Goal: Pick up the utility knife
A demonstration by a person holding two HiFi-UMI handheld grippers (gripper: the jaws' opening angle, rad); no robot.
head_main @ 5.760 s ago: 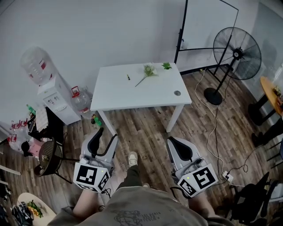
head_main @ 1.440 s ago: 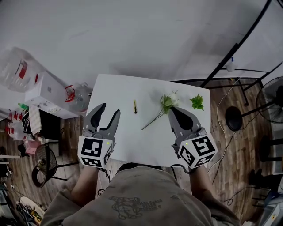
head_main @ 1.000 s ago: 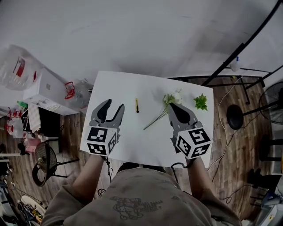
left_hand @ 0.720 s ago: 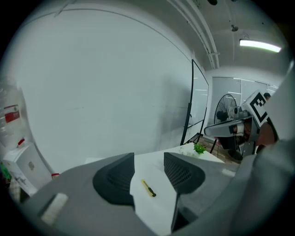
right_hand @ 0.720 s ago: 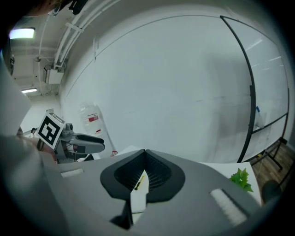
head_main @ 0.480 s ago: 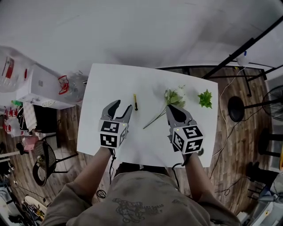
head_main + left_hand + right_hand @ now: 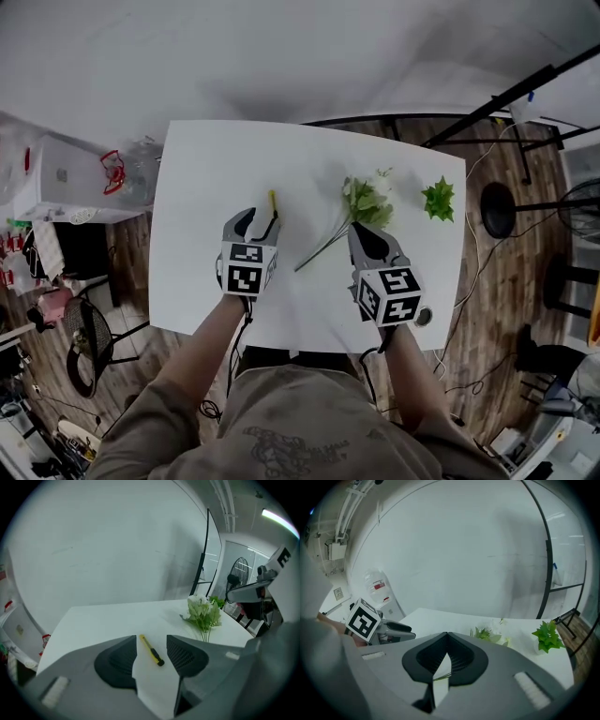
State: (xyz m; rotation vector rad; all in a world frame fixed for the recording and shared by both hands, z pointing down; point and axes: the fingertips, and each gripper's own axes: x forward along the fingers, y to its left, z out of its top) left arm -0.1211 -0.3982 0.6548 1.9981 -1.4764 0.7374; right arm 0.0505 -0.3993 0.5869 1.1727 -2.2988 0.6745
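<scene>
The tabletop point(image 7: 206, 187) is smooth matt white with only a faint soft sheen. The utility knife point(image 7: 151, 650) has a smooth, plastic-looking yellow body and a black end. The left tongs point(image 7: 151, 639) and right tongs point(image 7: 447, 634) are matt grey and look like moulded plastic; their inner pads point(image 7: 116, 660) are darker and finely ribbed. Each marker cube point(image 7: 246, 272) has flat matt white faces printed with black squares. The flower sprig point(image 7: 366, 199) looks matt in leaf and petal; whether it is real or artificial cannot be told. The floor point(image 7: 487, 281) is brown wood planking with low sheen. The person's shirt point(image 7: 291, 431) is dull olive cloth, softly creased.
</scene>
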